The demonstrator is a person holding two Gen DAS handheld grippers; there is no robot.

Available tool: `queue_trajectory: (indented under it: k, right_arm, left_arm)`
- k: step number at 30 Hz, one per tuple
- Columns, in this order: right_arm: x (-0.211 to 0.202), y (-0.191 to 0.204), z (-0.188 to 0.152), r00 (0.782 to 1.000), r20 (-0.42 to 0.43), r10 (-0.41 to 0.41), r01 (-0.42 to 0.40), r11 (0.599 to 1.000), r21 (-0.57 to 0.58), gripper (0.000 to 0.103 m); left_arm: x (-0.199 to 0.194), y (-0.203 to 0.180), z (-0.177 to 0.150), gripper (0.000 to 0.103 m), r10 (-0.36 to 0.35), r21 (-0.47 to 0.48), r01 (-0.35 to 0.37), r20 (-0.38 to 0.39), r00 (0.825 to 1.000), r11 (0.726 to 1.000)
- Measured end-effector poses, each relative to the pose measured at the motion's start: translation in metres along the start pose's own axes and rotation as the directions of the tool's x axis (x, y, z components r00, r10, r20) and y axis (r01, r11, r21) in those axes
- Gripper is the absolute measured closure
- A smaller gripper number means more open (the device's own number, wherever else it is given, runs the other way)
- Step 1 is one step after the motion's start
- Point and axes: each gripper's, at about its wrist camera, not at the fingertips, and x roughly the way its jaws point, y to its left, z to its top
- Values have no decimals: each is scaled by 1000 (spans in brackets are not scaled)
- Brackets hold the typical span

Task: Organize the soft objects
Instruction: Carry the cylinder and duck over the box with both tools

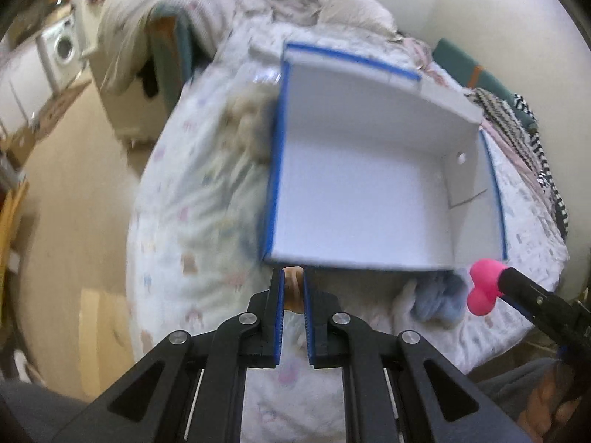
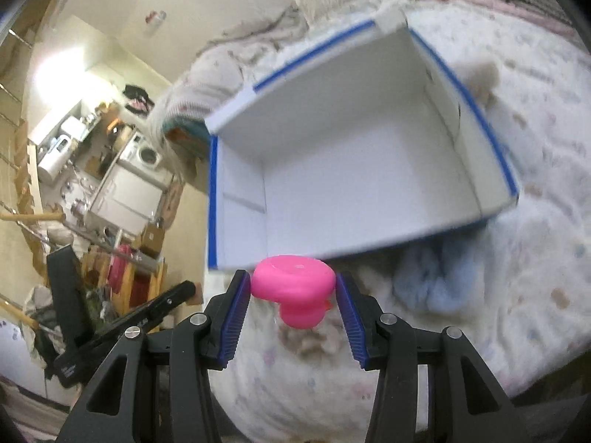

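Note:
An open white box with blue edges lies on the bed, empty inside; it also shows in the right wrist view. My right gripper is shut on a pink soft toy just in front of the box's near edge; the toy shows at the right of the left wrist view. My left gripper is nearly shut on a small tan soft object at the box's near edge. A light blue fluffy toy lies on the bed beside the box, also in the right wrist view.
A tan fluffy toy lies left of the box. The bed has a white patterned quilt, with crumpled bedding behind the box. A washing machine and floor clutter are off to the left.

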Motion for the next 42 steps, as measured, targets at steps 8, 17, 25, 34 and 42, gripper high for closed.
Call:
queue_trajectory:
  k: [8, 17, 25, 34, 42]
  right_arm:
    - [2, 11, 56, 998, 45, -35, 37, 998, -45, 52]
    - [49, -18, 82, 993, 15, -119, 119, 992, -30, 52]
    - [81, -43, 74, 979, -62, -195, 195, 981, -8, 52]
    - [104, -46, 67, 954, -121, -274, 269, 961, -55, 52]
    - [111, -54, 62, 934, -140, -329, 320, 944, -84, 52]
  left_arm:
    - [1, -36, 59, 94, -17, 79, 13, 45, 999, 997]
    - [52, -68, 78, 94, 4, 147, -5, 6, 1000, 989]
    - [100, -79, 65, 94, 25, 190, -20, -27, 999, 982]
    - [122, -74, 63, 94, 32, 176, -20, -68, 997, 984]
    - [124, -75, 62, 93, 29, 180, -16, -74, 997, 983]
